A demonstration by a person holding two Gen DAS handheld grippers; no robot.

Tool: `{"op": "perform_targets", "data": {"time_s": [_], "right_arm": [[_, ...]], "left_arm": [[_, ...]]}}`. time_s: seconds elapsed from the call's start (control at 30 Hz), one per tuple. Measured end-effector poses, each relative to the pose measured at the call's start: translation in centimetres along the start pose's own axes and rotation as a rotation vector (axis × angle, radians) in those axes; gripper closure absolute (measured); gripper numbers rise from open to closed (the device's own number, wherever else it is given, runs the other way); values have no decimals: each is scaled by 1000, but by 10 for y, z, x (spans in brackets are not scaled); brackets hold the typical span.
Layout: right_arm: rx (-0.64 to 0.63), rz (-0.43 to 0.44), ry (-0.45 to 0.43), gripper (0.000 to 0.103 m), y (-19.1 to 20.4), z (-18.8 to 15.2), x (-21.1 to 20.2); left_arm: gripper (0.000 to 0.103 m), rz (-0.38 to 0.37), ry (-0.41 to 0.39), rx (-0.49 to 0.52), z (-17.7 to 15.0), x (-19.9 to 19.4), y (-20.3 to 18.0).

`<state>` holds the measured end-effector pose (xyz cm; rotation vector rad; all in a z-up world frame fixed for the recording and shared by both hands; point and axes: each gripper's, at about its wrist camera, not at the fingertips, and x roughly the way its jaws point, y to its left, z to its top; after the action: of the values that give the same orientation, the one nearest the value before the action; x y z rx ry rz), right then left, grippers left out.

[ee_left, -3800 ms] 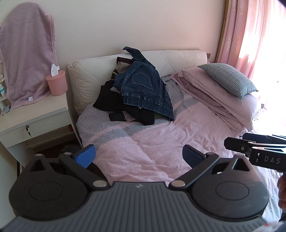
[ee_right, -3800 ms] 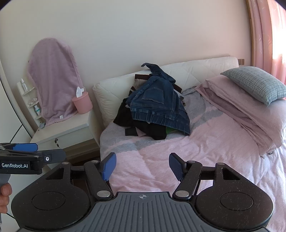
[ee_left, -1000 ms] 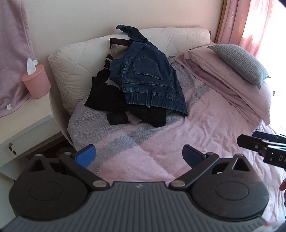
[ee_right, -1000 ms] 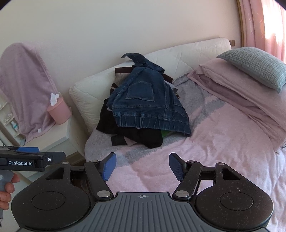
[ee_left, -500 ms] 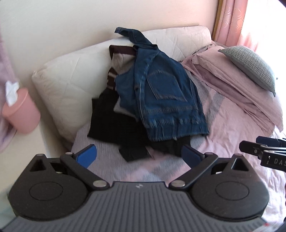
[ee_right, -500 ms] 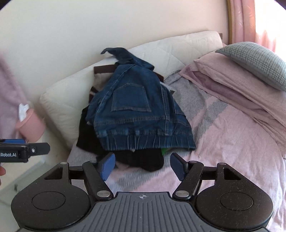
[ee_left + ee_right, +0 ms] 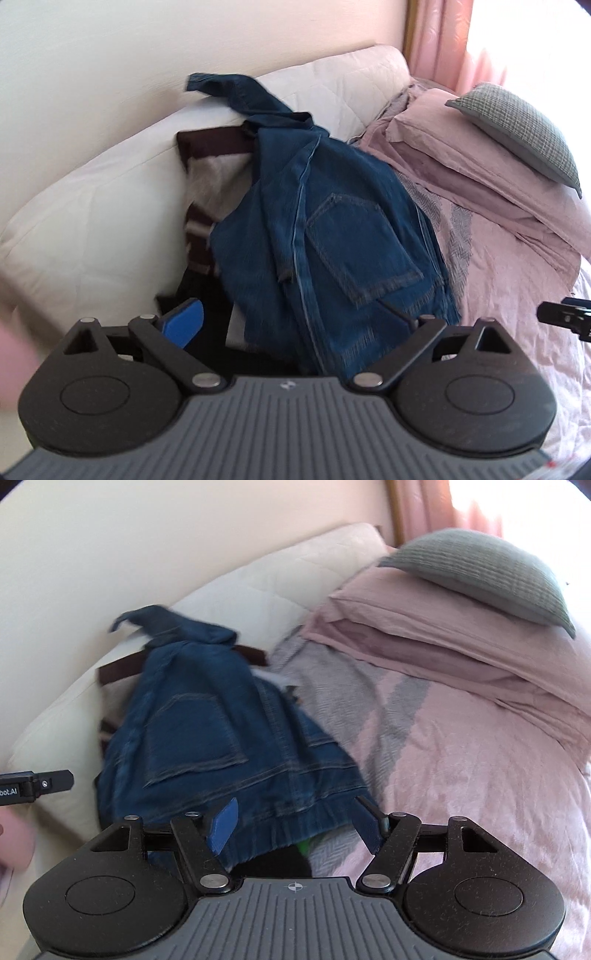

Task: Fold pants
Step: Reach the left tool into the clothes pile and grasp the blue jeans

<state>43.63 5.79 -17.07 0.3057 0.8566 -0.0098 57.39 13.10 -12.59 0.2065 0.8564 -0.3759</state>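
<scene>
Dark blue jeans (image 7: 332, 229) lie crumpled on top of a clothes pile against the white headboard cushion (image 7: 92, 221), one leg thrown up over it. My left gripper (image 7: 291, 321) hovers just in front of the pile's lower left part, its jaws wide and closing a little; the denim shows between the fingers, but the pads do not press on it. My right gripper (image 7: 295, 825) stands open over the jeans' (image 7: 221, 738) waistband edge, with the cloth in the gap and not pinched. Each view catches the other gripper's tip at its side edge.
Black and striped brown-and-white garments (image 7: 207, 206) lie under the jeans. A grey pillow (image 7: 517, 125) rests on folded pink bedding (image 7: 461, 173) at the right. The pink and grey bedspread (image 7: 461, 775) spreads to the right. A pink curtain (image 7: 439, 33) hangs behind.
Both grippers have come in close to the clothes pile and lower. The jeans now fill the middle of both views, and the nightstand has slipped out of sight.
</scene>
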Motion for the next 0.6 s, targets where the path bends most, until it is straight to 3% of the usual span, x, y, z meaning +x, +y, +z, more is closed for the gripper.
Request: {"op": "perform_targets", "data": {"time_s": [0.27, 0.6], "right_arm": [[144, -88, 15, 38, -45, 25, 49], [311, -154, 61, 38, -108, 26, 76]], "left_arm": [[7, -35, -17, 90, 51, 92, 9], [10, -106, -1, 69, 87, 188, 25]]}}
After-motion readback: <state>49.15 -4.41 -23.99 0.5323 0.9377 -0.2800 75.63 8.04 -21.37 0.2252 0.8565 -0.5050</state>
